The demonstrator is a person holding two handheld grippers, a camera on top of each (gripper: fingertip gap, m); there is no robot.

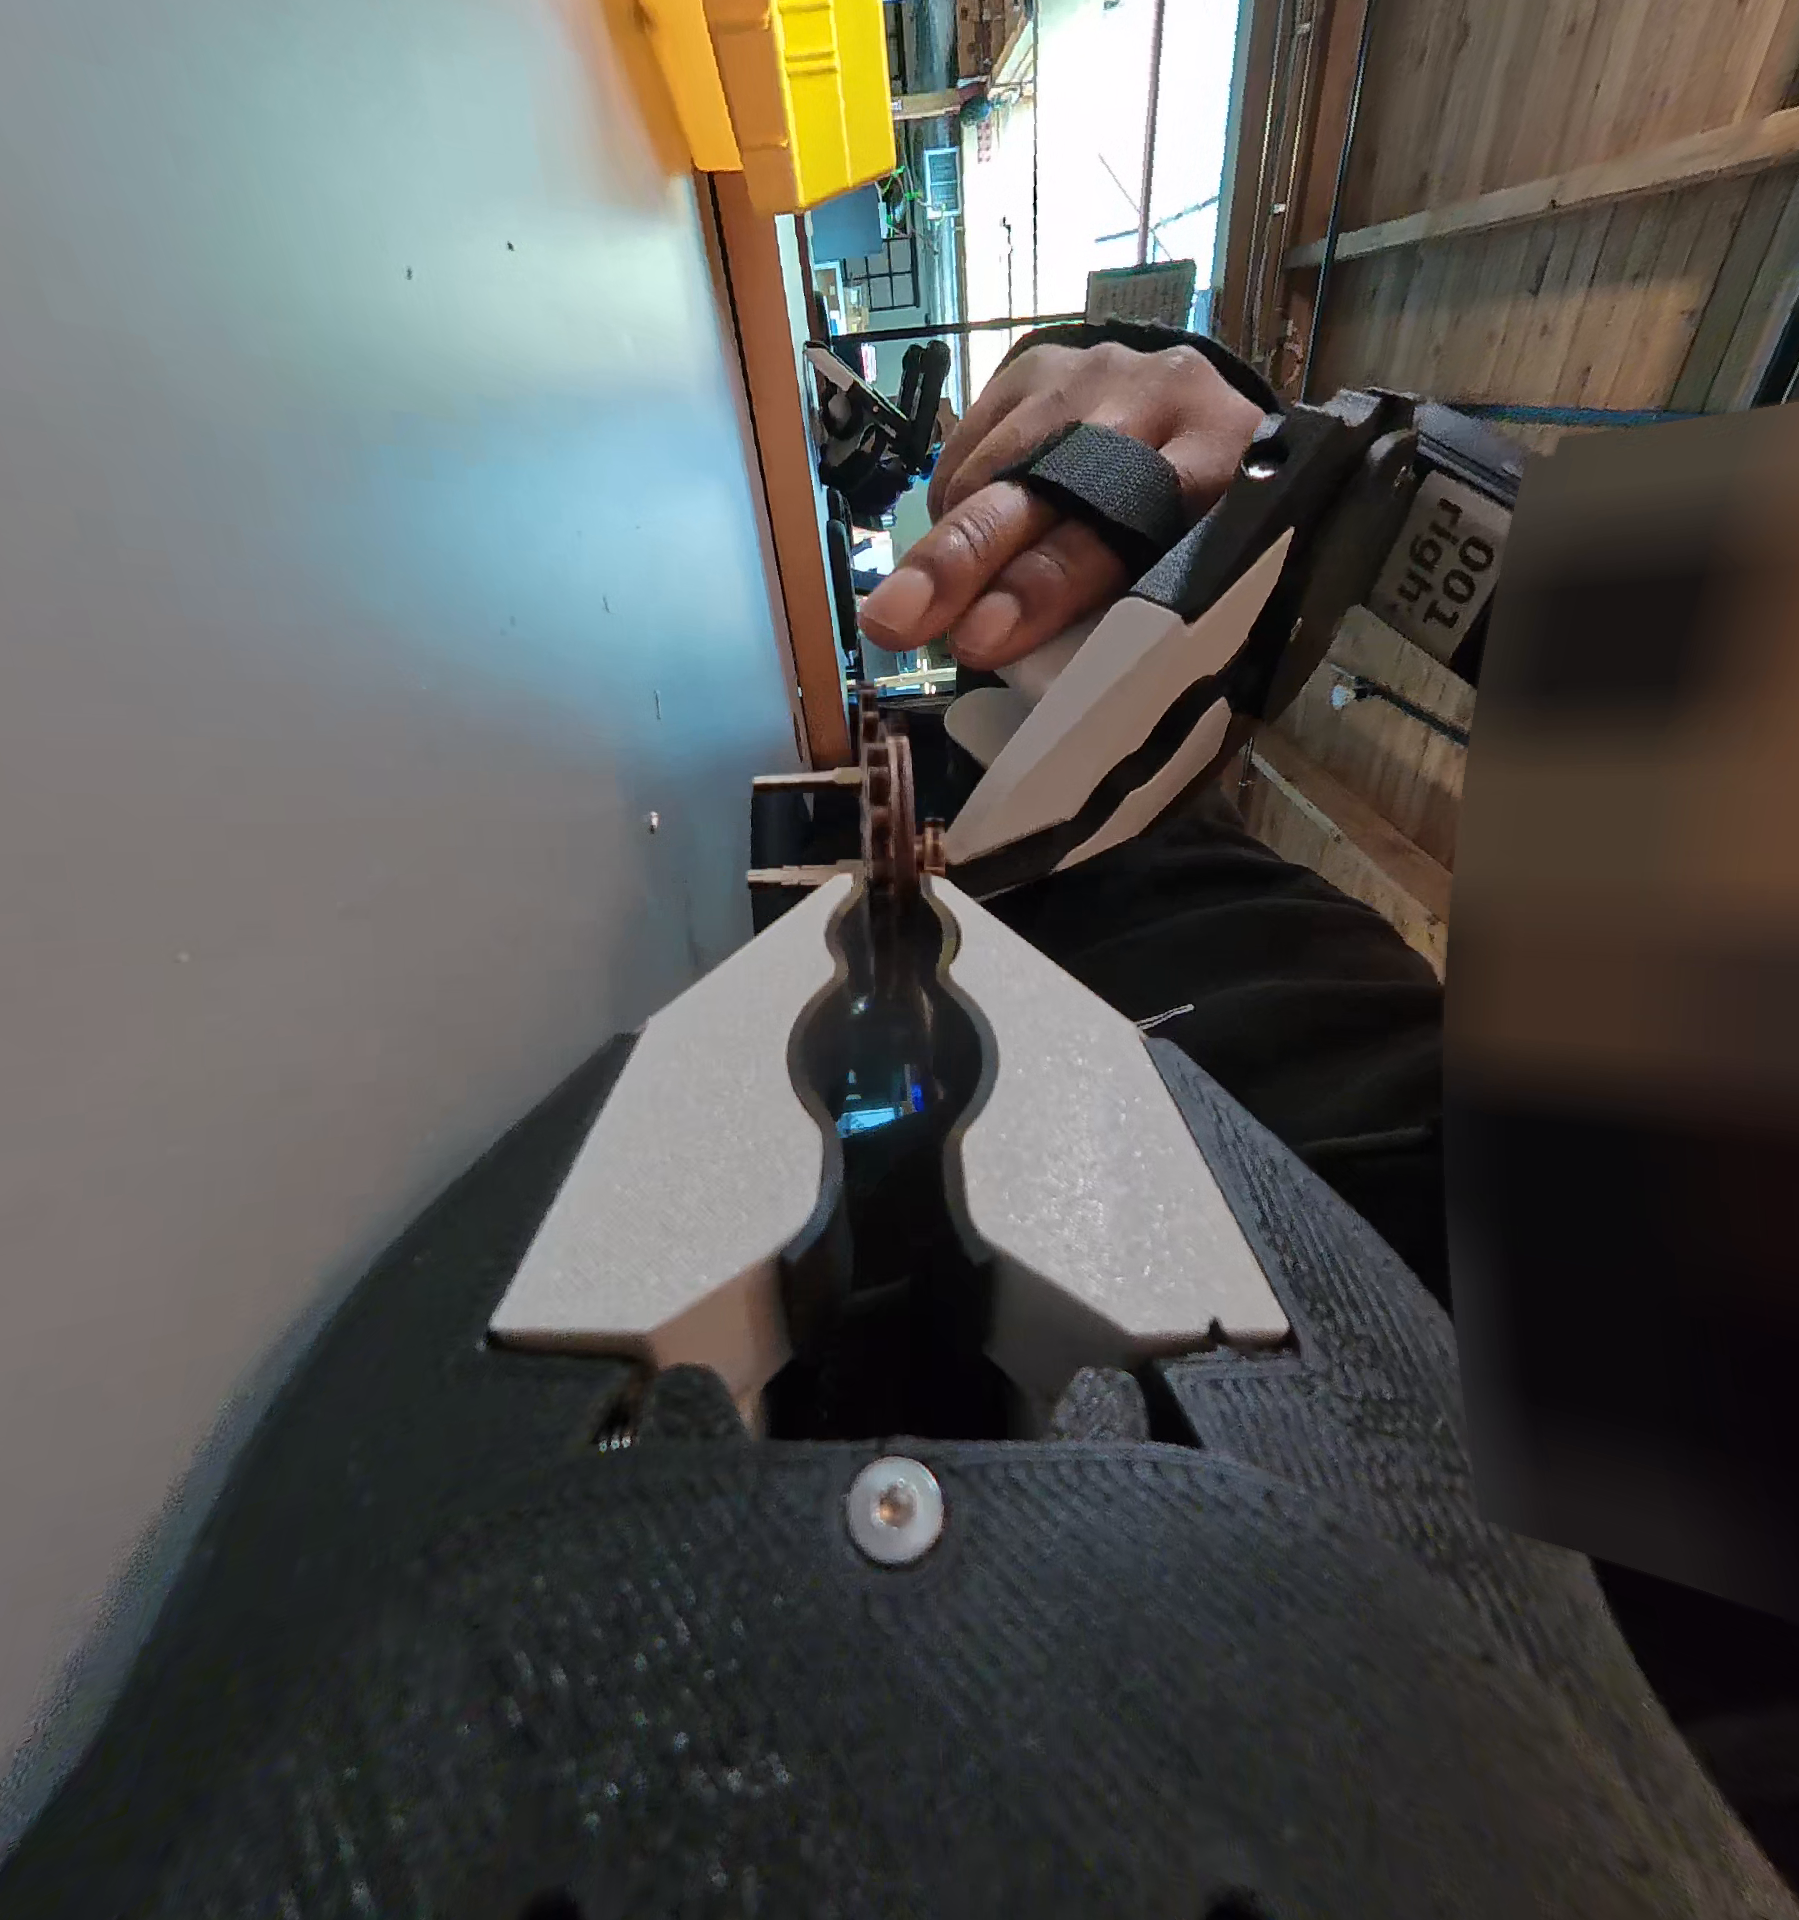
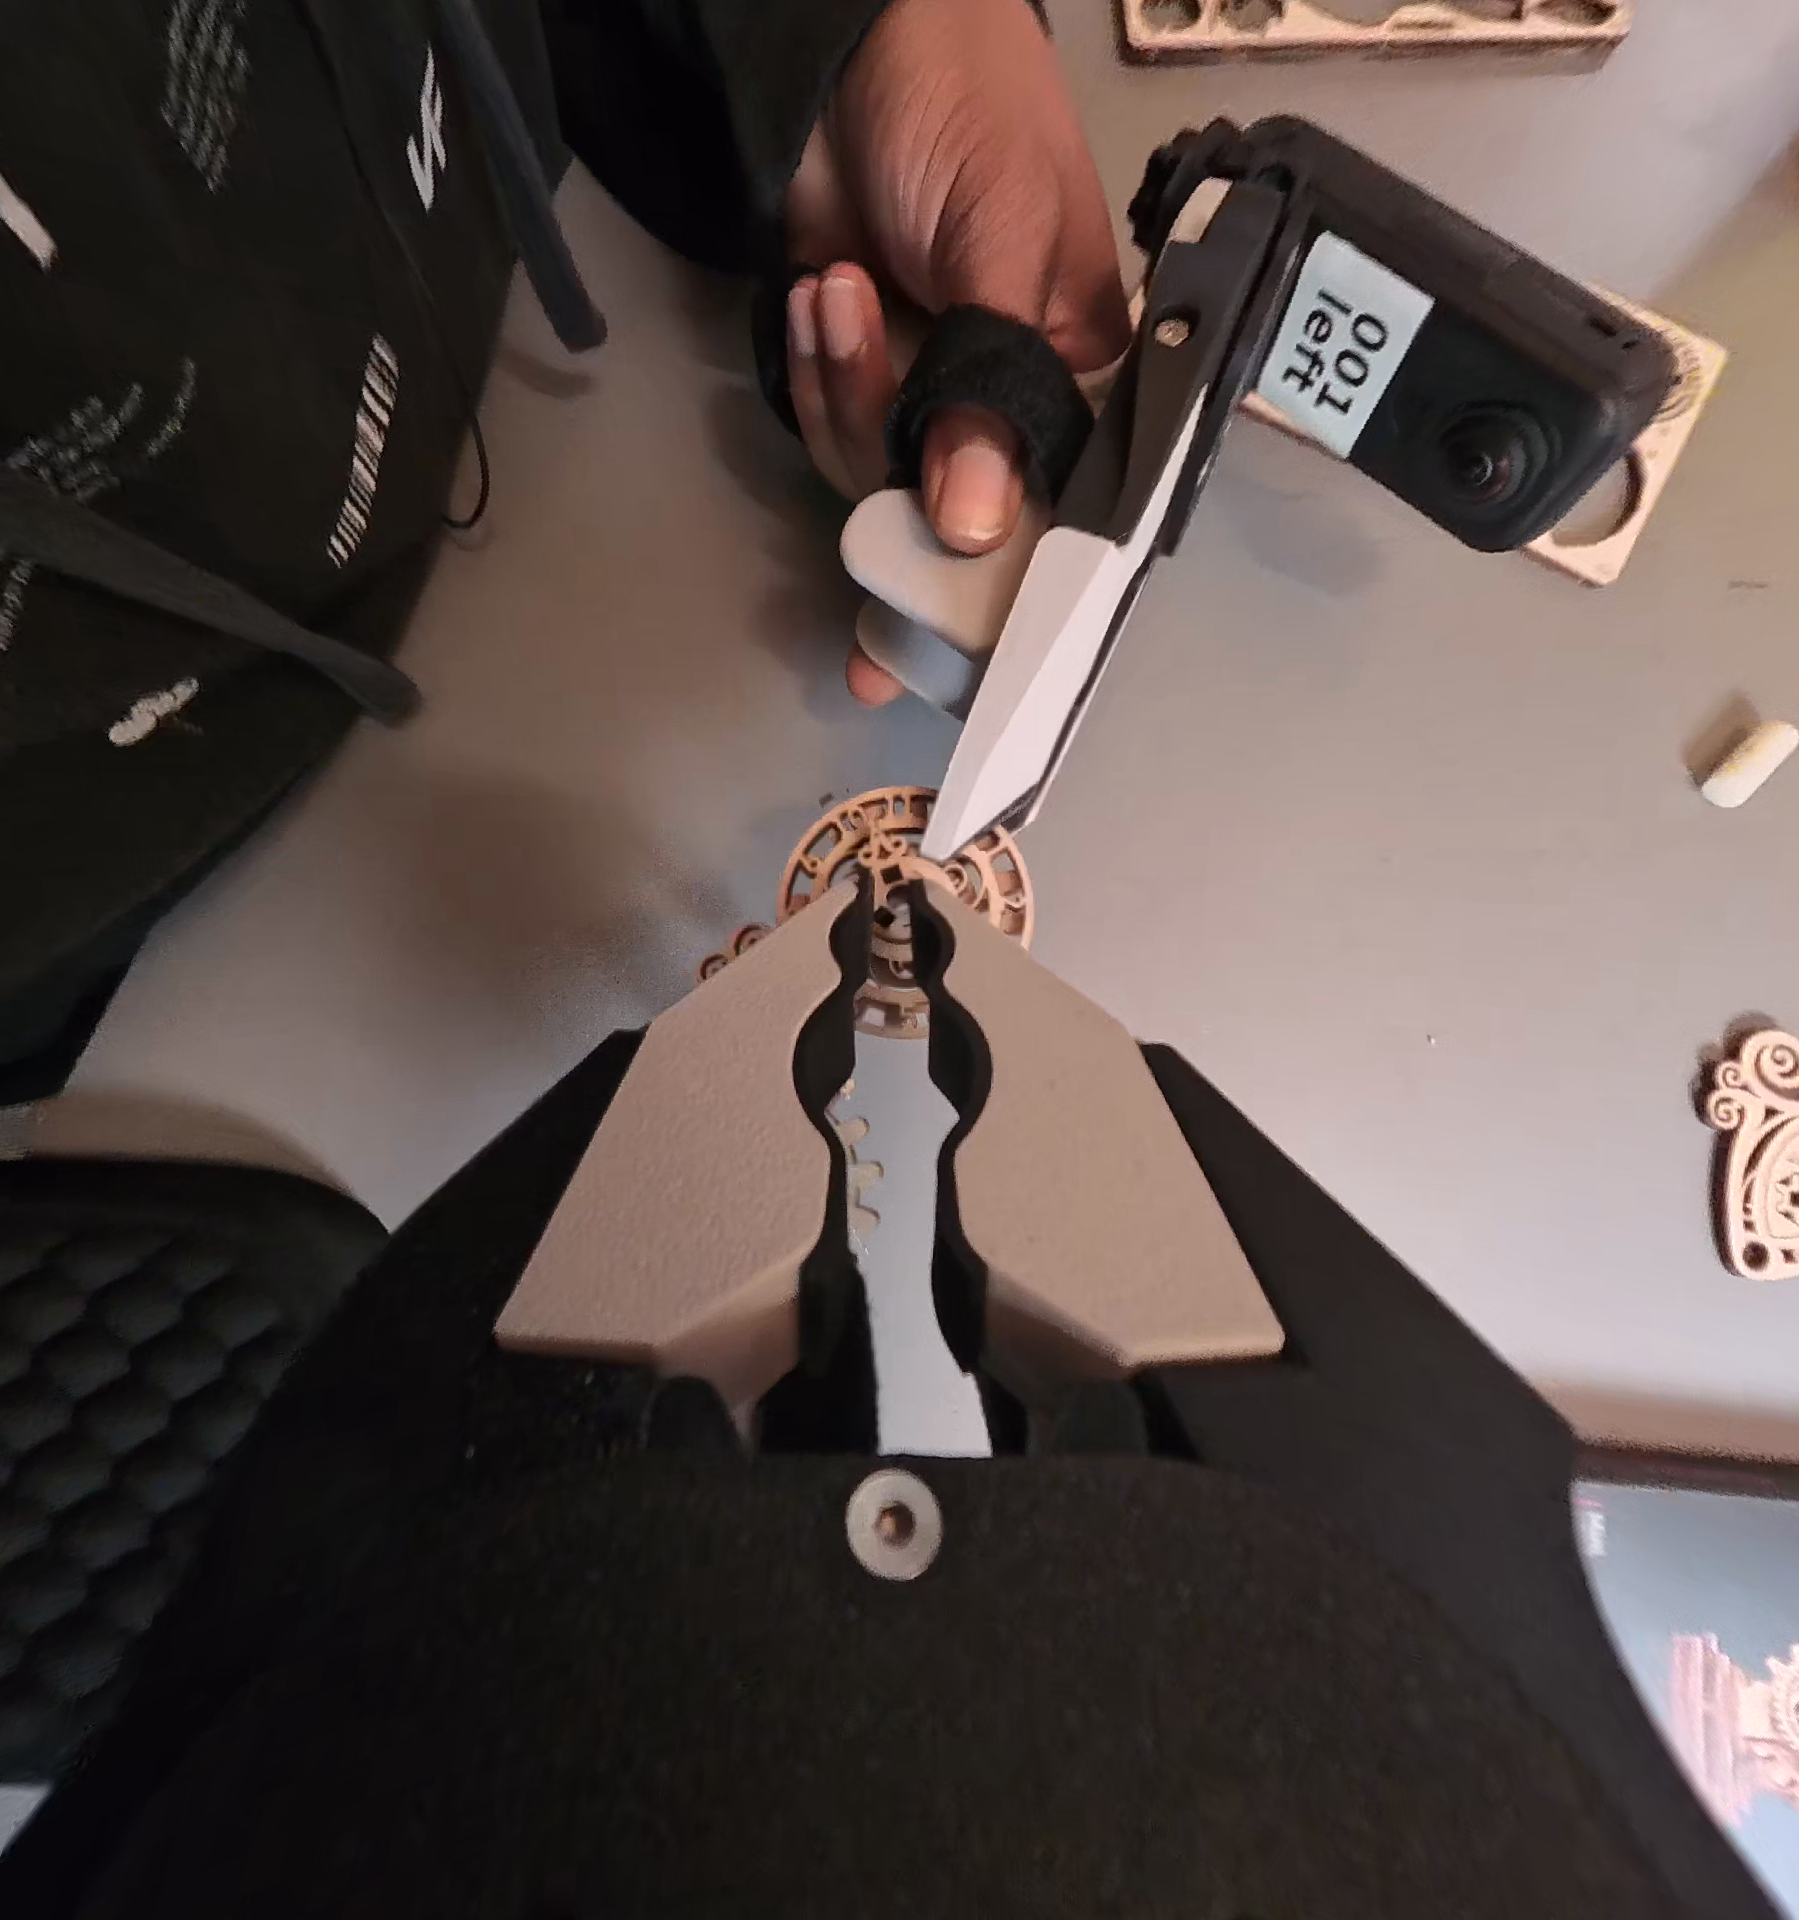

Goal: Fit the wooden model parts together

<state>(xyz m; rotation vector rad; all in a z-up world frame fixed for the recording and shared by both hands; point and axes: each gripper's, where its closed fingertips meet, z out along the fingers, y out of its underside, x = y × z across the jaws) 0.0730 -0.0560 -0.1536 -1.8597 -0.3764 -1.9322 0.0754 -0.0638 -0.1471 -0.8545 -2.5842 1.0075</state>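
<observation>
your left tool (image 1: pixel 893 883) is pinching the edge of the round, pale laser-cut wooden gear assembly (image 1: pixel 890 805), its grey fingers pressed nearly together on the thin disc. from the left wrist view the assembly stands edge-on just past the fingertips, with two small wooden pegs (image 1: pixel 796 781) sticking out of it toward the grey table (image 1: pixel 303 623).

your right tool (image 2: pixel 884 899) comes in from the other side and its fingers are closed on a small wooden piece at the hub of the same assembly (image 2: pixel 833 842); the narrow gap between them shows the toothed wheel behind. in the right wrist view the left tool's tip (image 2: pixel 942 840) touches the rim of the assembly right beside your right tool's tips. the assembly is held close above the table, between both tools.

well apart on the table lie an ornate scroll-cut wooden part (image 2: pixel 1788 1174), a small white oblong block (image 2: pixel 1749 764) and a punched-out wooden parts sheet (image 2: pixel 1373 26) at the far edge
</observation>
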